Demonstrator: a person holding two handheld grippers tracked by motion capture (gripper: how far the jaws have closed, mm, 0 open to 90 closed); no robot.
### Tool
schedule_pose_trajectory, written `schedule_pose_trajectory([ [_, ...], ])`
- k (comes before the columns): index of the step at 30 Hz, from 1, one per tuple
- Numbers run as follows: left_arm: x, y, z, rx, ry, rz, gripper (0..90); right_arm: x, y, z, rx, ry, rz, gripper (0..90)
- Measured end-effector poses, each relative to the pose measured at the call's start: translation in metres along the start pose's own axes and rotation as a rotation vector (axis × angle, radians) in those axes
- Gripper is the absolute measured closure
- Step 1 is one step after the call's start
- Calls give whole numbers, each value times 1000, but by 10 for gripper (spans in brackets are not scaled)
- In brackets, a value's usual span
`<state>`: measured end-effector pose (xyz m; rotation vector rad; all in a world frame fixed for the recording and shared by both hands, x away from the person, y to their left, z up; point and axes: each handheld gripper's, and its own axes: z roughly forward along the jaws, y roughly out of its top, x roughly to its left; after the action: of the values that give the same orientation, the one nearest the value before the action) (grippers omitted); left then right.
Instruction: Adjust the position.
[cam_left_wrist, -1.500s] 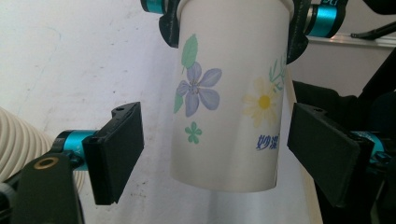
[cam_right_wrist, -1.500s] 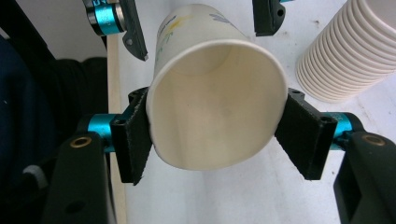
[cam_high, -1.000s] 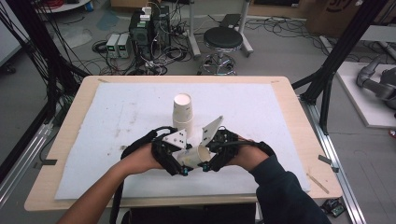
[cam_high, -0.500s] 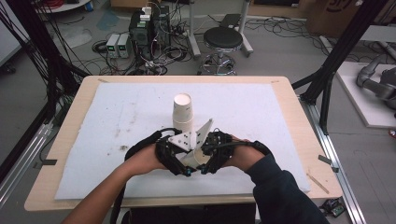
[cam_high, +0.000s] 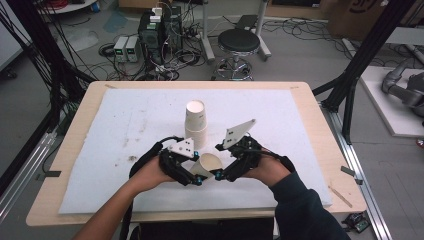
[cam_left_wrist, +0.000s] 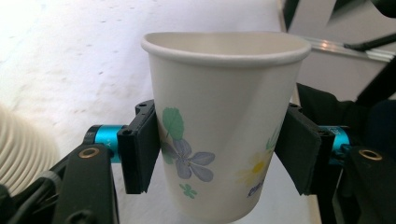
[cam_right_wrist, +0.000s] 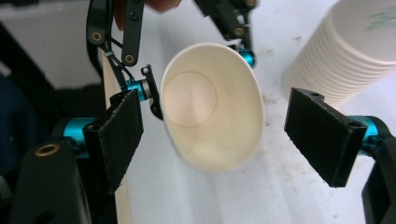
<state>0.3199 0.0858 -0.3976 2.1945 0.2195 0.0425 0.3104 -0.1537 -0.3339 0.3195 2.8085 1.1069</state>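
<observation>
Change since earlier: both hands are sitting close together as before, but the right gripper (cam_high: 218, 173) has just been opening its jaws, which are now standing clear on both sides of the paper cup (cam_high: 208, 165); the left gripper (cam_high: 196, 176) has been closing onto that cup and is now carrying it alone.

High view: the cup is lying tilted between the two grippers, near the front of the white mat (cam_high: 125, 125) on the desk (cam_high: 75, 107), mouth pointing toward the right hand. A stack of cups (cam_high: 195, 119) is standing upright just behind the hands.

Left gripper view: the jaws are pressing on opposite sides of the cup (cam_left_wrist: 224, 126), low on its flowered wall, closed as far as the cup allows.

Right gripper view: the jaws are standing wide, not touching anything; the cup (cam_right_wrist: 212, 105) is showing its open mouth between them, with the left gripper (cam_right_wrist: 187, 65) gripping it from behind and the stack (cam_right_wrist: 345, 51) off to one side.

Risk: thin paper walls may be buckling under a tight squeeze, and a low grip could be letting the cup pivot or slip out.

Surroundings: the stack is sitting close behind, so a forward swing could be knocking it over; a stool (cam_high: 241, 42) and cables are lying on the floor beyond the desk, out of the way.
</observation>
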Motion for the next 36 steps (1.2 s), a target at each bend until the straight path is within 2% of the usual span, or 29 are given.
schedule_pose_trajectory([
  [1, 1, -5, -4, -33, 24, -19, 353, -1, -7, -5, -42, -9, 19, 197],
  [2, 1, -5, -4, -33, 24, -19, 353, -1, -7, -5, -42, -9, 19, 197],
  [3, 2, -13, -10, -76, 57, -41, 353, -1, -19, -9, -81, -27, 38, 197],
  [4, 2, -15, -11, -97, 64, -53, 353, -1, -24, -11, -98, -40, 54, 197],
  [6, 3, -19, -13, -116, 80, -65, 353, -2, -36, -15, -135, -63, 81, 197],
  [7, 2, -24, -17, -168, 101, -80, 353, -2, -42, -16, -153, -70, 102, 198],
  [10, 2, -32, -23, -224, 133, -91, 353, -3, -59, -18, -202, -90, 134, 198],
  [11, 1, -34, -24, -246, 140, -95, 353, -3, -65, -19, -212, -107, 146, 198],
  [12, 1, -34, -24, -246, 140, -95, 352, -2, -71, -19, -229, -124, 158, 198],
  [13, 1, -40, -27, -290, 165, -104, 347, -3, -77, -20, -244, -145, 169, 198],
  [14, 1, -40, -27, -290, 165, -104, 340, -3, -83, -21, -260, -165, 182, 198],
  [15, 1, -45, -30, -322, 175, -107, 338, -3, -88, -22, -276, -182, 194, 198],
  [16, 1, -45, -30, -322, 175, -107, 334, -3, -88, -22, -276, -182, 194, 198],
  [17, 1, -49, -32, -345, 185, -108, 333, -4, -98, -22, -284, -210, 219, 198],
  [22, 3, -54, -36, -376, 206, -107, 324, -5, -117, -20, -282, -238, 258, 199],
  [24, 3, -54, -37, -385, 211, -108, 322, -5, -118, -20, -274, -245, 260, 199],
  [25, 3, -56, -40, -409, 226, -106, 322, -5, -121, -22, -280, -267, 260, 199],
  [28, 3, -58, -44, -416, 241, -100, 322, -6, -123, -26, -288, -285, 261, 199],
  [29, 3, -59, -47, -428, 250, -100, 322, -6, -126, -31, -308, -313, 270, 199],
  [33, 6, -64, -55, -453, 272, -108, 319, -5, -128, -39, -352, -356, 268, 199],
  [36, 7, -66, -55, -459, 277, -111, 313, -6, -130, -41, -368, -370, 277, 199],
])
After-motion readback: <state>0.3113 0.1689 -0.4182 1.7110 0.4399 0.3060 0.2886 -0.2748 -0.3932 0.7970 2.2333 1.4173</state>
